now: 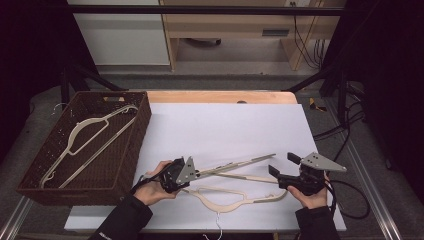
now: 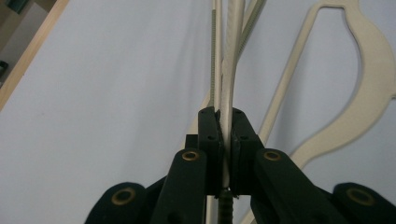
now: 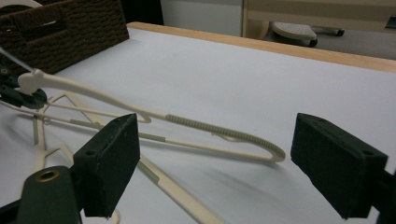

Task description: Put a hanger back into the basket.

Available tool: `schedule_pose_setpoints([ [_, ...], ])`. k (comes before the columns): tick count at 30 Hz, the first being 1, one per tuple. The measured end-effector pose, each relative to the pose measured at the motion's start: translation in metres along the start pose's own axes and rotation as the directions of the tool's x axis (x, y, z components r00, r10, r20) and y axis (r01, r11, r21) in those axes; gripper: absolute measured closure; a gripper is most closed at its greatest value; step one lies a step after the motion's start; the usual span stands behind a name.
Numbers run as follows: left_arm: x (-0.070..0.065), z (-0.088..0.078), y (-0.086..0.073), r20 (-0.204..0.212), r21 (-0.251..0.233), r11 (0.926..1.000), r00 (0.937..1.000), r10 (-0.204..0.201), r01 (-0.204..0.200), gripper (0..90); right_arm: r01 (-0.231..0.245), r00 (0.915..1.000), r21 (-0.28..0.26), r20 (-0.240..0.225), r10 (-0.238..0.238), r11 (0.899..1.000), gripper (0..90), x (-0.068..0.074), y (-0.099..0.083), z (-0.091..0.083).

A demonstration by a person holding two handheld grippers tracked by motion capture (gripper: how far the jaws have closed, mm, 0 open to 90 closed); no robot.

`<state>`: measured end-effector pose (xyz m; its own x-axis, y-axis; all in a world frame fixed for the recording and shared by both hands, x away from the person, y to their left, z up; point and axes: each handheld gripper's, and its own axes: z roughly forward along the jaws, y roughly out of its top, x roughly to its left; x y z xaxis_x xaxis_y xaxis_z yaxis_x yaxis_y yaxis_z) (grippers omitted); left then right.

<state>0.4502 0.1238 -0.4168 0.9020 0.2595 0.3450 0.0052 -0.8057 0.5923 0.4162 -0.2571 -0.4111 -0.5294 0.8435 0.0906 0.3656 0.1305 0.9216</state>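
The left gripper (image 1: 176, 173) covers the neck of the raised hanger (image 1: 235, 164), so its hook is hidden. The brown basket (image 3: 70, 32) is cut off at the right gripper view's top left edge. The flat hanger (image 2: 369, 88) runs off the left gripper view's right edge.

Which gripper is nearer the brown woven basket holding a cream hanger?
Left. The left gripper, shut on a cream plastic hanger, sits just off the brown woven basket's near right corner. The right gripper, open, is well across the white tabletop.
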Motion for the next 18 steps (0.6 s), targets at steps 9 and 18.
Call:
schedule_pose_setpoints([
  [9,0.015,-0.011,-0.003,0.056,-0.066,0.9805,0.9818,-0.181,0.185,86.1,-0.008,0.9996,0.002,0.026,0.008,1.000,9.0,-0.005,-0.004,0.000],
  [18,0.023,-0.035,-0.001,0.023,-0.100,0.9563,0.9615,-0.274,0.275,86.8,-0.002,0.9996,-0.010,0.027,0.003,1.000,8.9,-0.008,-0.003,-0.004],
])
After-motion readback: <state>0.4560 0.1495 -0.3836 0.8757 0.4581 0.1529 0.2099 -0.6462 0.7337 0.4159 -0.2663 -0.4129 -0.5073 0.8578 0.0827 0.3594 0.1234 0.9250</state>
